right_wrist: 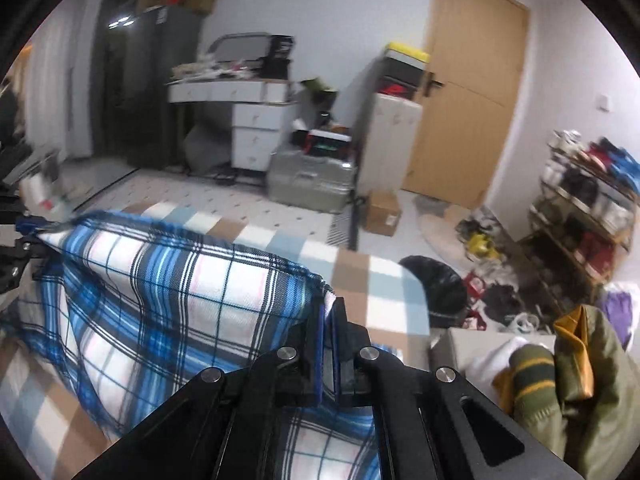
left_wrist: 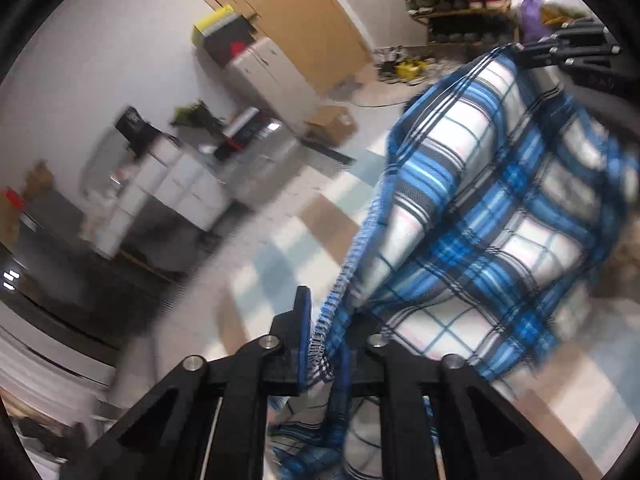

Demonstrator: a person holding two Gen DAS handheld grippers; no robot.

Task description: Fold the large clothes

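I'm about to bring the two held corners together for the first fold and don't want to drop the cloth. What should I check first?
1. Left gripper clamped on the plaid cloth: ok, the edge is pinched between closed fingers.
2. Right gripper clamped on the cloth: ok.
3. Top edge between the grippers taut: not ok, it sags slightly.
4. Cloth hanging flat: not ok, it drapes in diagonal folds.
5. Lower hem clear of the checked bed cover: cannot tell.
6. Green jacket away from the fold area: ok, off to the right.
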